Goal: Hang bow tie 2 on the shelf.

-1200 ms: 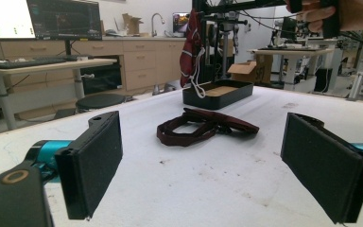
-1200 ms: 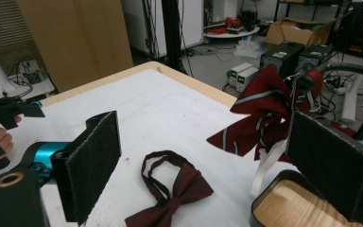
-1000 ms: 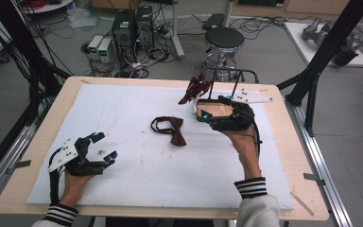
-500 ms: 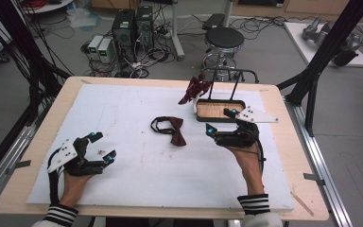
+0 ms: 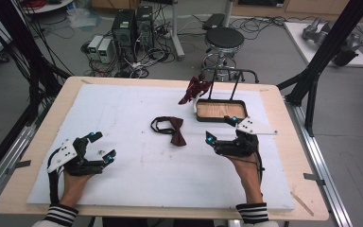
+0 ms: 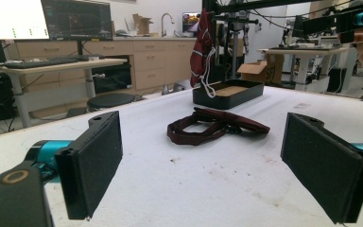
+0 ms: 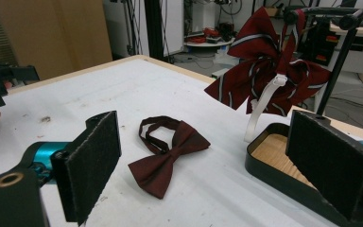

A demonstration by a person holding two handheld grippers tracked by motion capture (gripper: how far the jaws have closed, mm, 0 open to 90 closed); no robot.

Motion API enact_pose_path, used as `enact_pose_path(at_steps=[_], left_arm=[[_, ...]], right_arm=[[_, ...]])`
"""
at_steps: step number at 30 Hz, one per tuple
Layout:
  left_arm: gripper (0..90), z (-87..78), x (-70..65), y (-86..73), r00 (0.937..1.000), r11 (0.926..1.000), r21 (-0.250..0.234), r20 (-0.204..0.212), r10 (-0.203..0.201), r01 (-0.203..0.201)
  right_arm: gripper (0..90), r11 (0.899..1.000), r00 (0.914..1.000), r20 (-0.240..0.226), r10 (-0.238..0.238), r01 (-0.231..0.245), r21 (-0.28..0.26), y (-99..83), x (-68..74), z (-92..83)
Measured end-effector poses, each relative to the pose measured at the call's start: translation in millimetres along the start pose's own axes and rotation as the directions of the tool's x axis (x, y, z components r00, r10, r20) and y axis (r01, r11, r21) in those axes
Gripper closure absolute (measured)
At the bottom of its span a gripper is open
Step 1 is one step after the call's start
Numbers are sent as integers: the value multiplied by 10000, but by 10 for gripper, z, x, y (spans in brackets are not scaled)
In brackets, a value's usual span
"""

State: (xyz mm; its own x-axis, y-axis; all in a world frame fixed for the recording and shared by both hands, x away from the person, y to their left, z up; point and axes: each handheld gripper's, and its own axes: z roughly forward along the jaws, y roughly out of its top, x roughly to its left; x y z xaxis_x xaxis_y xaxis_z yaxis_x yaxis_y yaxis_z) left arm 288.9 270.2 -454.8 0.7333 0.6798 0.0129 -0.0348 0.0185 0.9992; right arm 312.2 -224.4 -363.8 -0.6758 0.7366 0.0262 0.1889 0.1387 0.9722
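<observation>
The white surface [image 5: 137, 184] carries a black tray [image 5: 220, 110] at one o'clock, striped bow [image 5: 194, 89] hanging above it. The maroon bow tie [image 5: 172, 131] lies centre. My right gripper [image 5: 223, 129] at three and left gripper [image 5: 101, 144] at eight hold jaws released, empty.

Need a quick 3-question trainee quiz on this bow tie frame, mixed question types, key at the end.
1. True or false: the right hand-held gripper is shut on the plain bow tie.
2. Where is the striped bow tie?
A. flat on the white mat
B. hanging from the black rack
C. inside the tray
3. Fill in: the jaws of the left hand-held gripper are ____.

Key
1. False: its jaws are open and the plain bow tie lies apart from them on the white mat.
2. B: it hangs from the black rack above the tray.
3. open, with nothing between them.
</observation>
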Motion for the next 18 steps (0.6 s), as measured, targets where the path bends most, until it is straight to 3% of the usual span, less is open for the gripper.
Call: enact_pose_path(at_steps=[12,18], left_arm=[[140,-1,0,0,10000,10000,12,2,8,-8],[140,0,0,-1,10000,10000,10,4,20,-20]], right_arm=[[103,9998,9999,58,101,-101,146,-18,-31,58],[103,9984,9999,-132,96,-88,561,-41,-19,179]])
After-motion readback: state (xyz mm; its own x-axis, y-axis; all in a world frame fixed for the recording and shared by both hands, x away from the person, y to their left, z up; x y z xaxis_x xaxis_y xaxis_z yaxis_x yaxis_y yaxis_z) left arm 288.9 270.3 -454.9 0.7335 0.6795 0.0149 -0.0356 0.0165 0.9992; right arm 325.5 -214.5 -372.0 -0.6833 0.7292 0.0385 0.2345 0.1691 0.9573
